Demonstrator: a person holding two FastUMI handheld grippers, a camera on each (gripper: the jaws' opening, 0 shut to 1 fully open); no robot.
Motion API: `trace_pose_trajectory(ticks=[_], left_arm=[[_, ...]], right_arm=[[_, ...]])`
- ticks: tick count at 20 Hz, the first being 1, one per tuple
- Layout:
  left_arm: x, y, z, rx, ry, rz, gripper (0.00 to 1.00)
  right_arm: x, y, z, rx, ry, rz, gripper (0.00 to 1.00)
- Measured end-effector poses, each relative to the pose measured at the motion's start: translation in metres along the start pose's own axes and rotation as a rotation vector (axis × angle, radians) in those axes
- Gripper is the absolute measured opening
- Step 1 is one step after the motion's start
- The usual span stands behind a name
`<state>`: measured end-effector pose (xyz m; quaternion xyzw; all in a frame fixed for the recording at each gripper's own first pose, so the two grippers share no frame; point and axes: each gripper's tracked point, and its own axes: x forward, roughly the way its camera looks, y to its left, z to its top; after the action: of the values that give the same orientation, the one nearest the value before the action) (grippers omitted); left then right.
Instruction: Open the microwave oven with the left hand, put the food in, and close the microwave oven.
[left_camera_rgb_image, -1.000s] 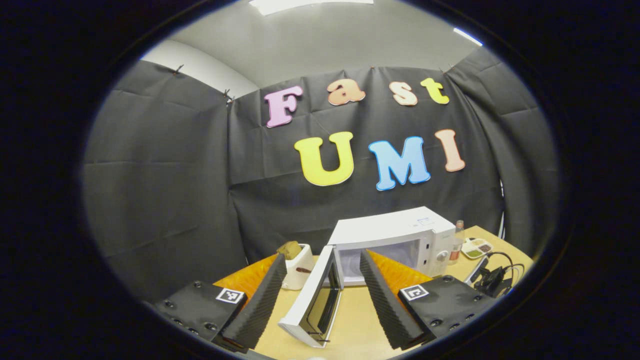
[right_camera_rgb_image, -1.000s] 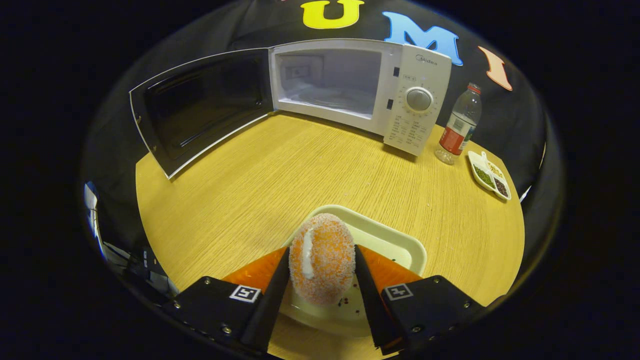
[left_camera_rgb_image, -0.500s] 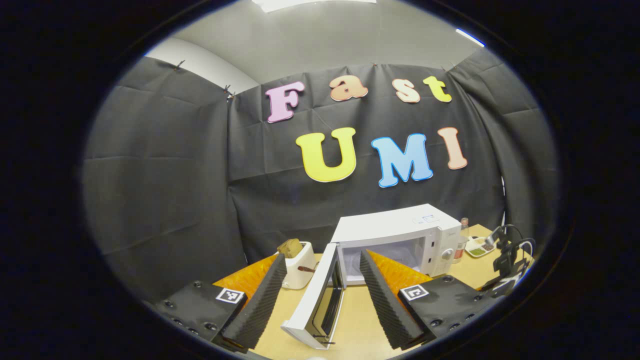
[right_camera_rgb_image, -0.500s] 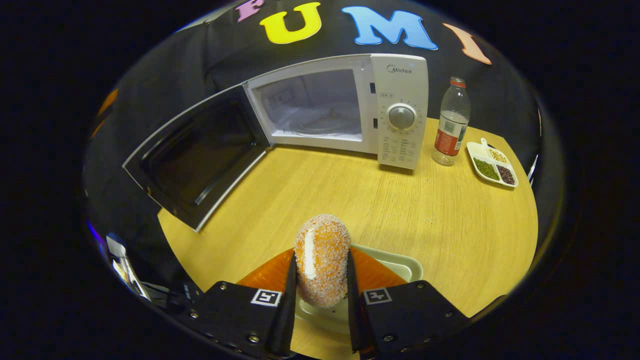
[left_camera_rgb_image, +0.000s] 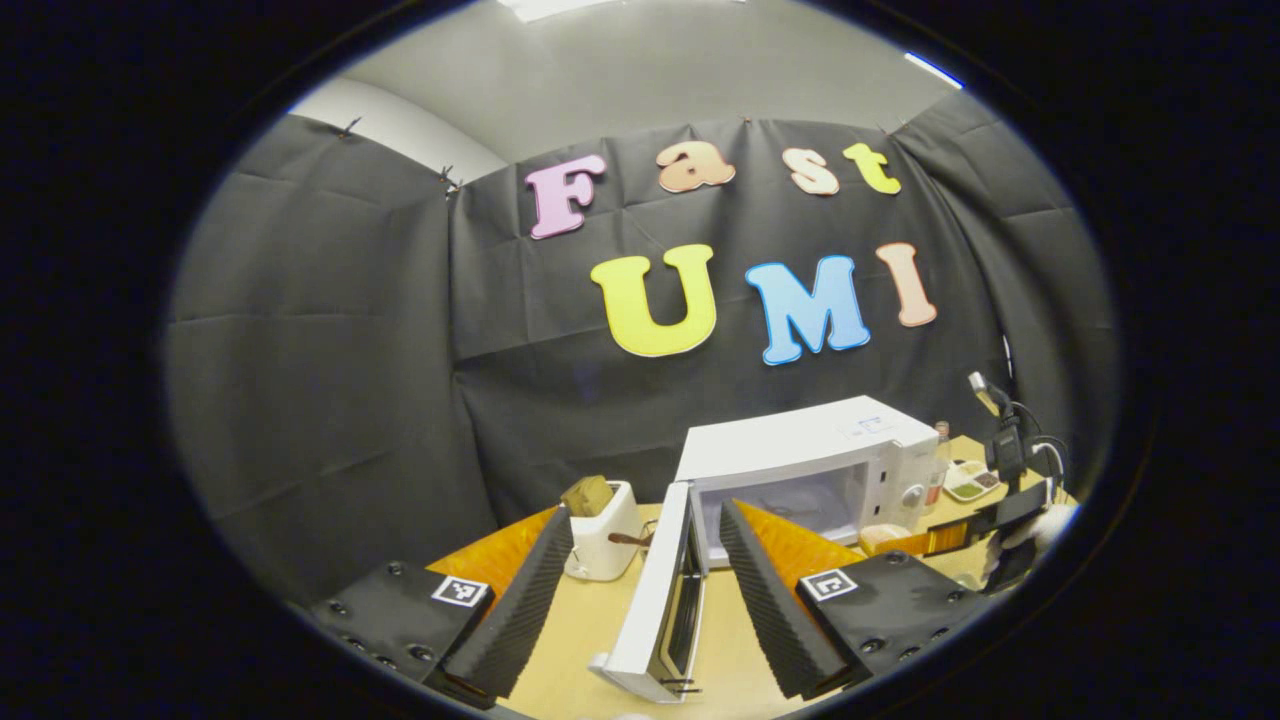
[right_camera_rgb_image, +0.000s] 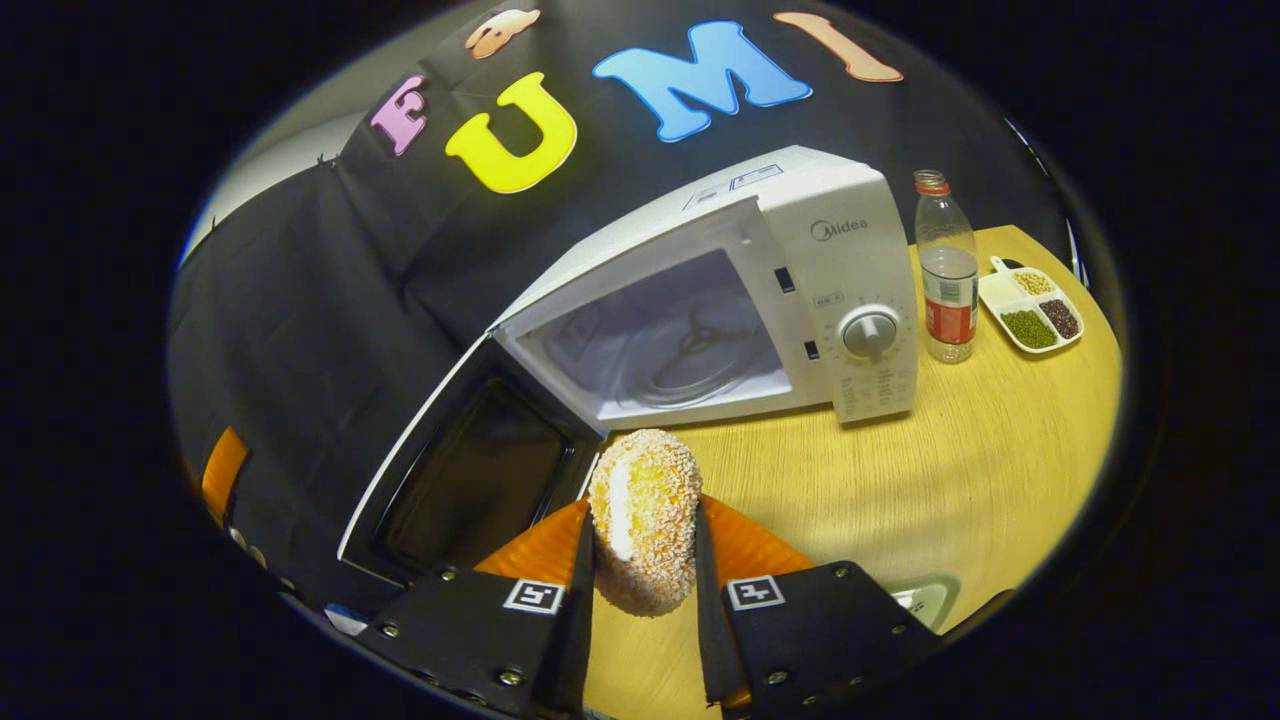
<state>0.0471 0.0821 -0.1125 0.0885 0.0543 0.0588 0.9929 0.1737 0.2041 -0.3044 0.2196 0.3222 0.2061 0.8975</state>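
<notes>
White microwave (right_camera_rgb_image: 700, 300), one in count, stands with its door (right_camera_rgb_image: 470, 480) swung wide so your right gripper (right_camera_rgb_image: 640, 600), clenched on the one crumbed bun (right_camera_rgb_image: 645, 515) just before the cavity, can enter, while your left gripper (left_camera_rgb_image: 640, 600) hangs released by that door.

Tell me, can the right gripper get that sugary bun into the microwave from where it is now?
Probably yes. The right gripper is shut on the bun, the door hangs wide open to the left, and nothing stands between bun and the microwave cavity.
</notes>
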Motion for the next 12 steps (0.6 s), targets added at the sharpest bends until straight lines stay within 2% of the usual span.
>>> trace_pose_trajectory(ticks=[5,9,12], left_arm=[[0.023,0.001,-0.008,0.027,-0.001,-0.039,1.00],[0.036,0.001,-0.014,0.028,-0.004,-0.064,1.00],[0.044,0.003,-0.029,0.040,0.010,-0.078,1.00]], right_arm=[[0.060,0.010,0.021,0.012,-0.081,-0.054,0.44],[0.107,0.017,0.043,-0.007,-0.172,-0.127,0.45],[0.138,0.020,0.053,0.043,-0.224,-0.166,0.44]])
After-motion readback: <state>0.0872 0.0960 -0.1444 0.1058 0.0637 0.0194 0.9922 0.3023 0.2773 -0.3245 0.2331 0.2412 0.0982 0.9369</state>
